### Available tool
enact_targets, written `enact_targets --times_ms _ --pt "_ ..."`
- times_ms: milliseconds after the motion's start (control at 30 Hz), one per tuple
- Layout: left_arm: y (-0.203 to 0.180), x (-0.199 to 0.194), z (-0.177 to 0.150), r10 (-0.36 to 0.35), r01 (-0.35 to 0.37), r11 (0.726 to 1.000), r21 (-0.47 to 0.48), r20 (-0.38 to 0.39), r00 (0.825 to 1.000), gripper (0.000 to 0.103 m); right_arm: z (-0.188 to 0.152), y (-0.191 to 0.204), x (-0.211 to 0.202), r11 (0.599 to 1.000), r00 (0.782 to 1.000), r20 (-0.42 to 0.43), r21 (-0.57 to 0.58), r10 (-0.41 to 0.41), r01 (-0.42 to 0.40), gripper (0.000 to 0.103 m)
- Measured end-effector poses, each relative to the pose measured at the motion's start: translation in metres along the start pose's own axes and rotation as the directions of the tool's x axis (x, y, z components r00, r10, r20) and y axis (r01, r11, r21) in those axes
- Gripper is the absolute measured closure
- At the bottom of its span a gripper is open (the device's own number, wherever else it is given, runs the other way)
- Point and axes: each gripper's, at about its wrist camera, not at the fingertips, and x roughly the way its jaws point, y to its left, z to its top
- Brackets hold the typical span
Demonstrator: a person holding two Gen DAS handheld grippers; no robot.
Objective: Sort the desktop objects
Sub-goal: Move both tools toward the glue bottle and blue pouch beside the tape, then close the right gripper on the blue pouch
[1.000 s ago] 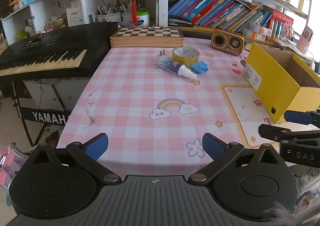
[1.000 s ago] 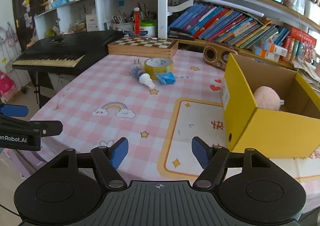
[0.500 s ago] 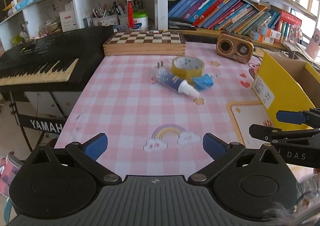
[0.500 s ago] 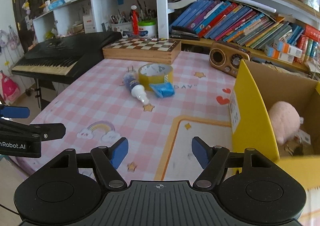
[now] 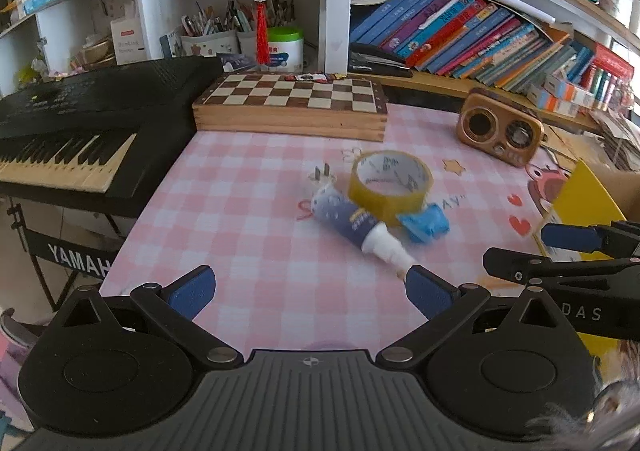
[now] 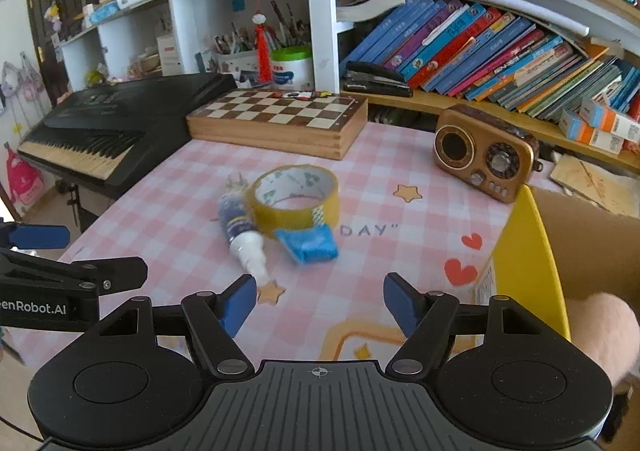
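A yellow tape roll lies mid-table on the pink checked cloth. Against it rest a dark blue tube with a white cap, a small blue packet and a small white plug. My left gripper is open and empty, just short of the tube's cap. My right gripper is open and empty too, in front of the packet. A yellow cardboard box stands at the right, with a pink plush inside it.
A wooden chessboard box and a brown retro radio stand at the back of the table. A black Yamaha keyboard borders the left edge. Shelves with books rise behind.
Both grippers have moved forward across the table toward the tape roll and the tube, which now look larger and nearer. Both jaws stayed open.
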Motion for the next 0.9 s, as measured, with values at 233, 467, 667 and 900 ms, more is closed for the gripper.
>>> enact_targets --times_ms 233,467,667,900 --pt "0.002 0.024 0.02 0.031 -0.031 0.999 -0.015 0.0 1.0 0.001 0.017 -0.004 0.04 1.0 0.998 -0.057 0.02 0.007 -0.006 0.031" --pt "0.01 0.04 0.028 0.052 -0.053 0.997 -0.049 -0.019 0.998 0.001 0.029 -0.003 0.069 1.0 0.997 -0.079 -0.01 0.012 -0.013 0.031" --pt "0.015 0.055 0.032 0.051 -0.053 0.995 -0.079 -0.032 0.998 0.001 0.033 0.004 0.094 0.997 0.991 -0.134 -0.073 0.016 -0.026 0.032" --pt "0.015 0.071 0.037 0.016 -0.021 0.994 -0.11 -0.043 0.999 0.003 0.031 0.01 0.114 0.994 0.986 -0.167 -0.096 0.025 -0.042 0.033"
